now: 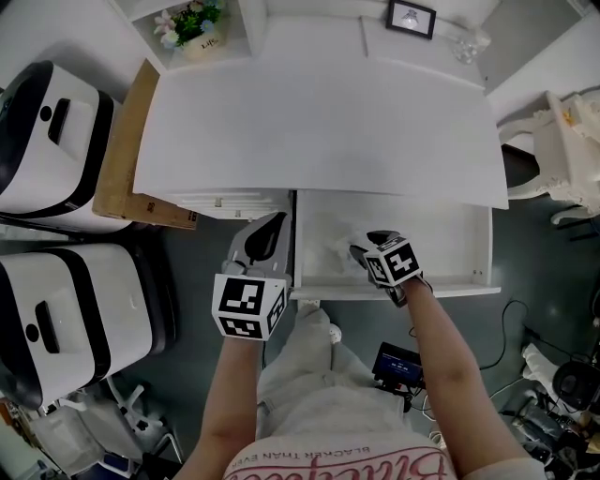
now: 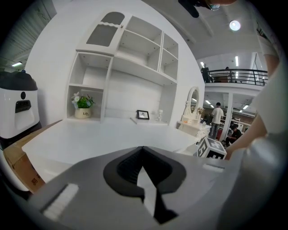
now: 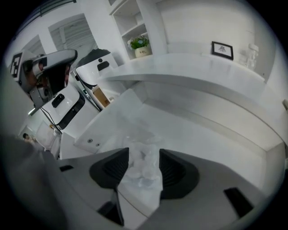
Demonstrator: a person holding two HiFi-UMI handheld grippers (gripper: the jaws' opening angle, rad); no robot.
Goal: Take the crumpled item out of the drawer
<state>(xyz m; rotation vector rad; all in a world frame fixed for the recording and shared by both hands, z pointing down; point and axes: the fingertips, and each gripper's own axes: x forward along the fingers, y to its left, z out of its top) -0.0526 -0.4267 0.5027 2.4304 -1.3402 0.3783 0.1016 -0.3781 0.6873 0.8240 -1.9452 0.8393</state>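
The white drawer (image 1: 394, 292) under the desk (image 1: 319, 122) stands pulled out. A crumpled, translucent white item (image 1: 333, 251) lies at its left end. My right gripper (image 1: 367, 244) reaches down into the drawer just right of it. In the right gripper view the jaws (image 3: 144, 155) are open, and the crumpled item (image 3: 143, 168) lies in the gap between the two pads on the drawer floor (image 3: 202, 143). My left gripper (image 1: 272, 228) hangs outside the drawer at its left side. It points over the desk edge with its jaws (image 2: 143, 150) shut and nothing in them.
Two white appliances (image 1: 56, 131) (image 1: 66, 319) and a cardboard box (image 1: 122, 159) stand to the left. A flower pot (image 1: 192, 28) and a picture frame (image 1: 411, 17) sit at the back of the desk. A white chair (image 1: 562, 141) is at the right.
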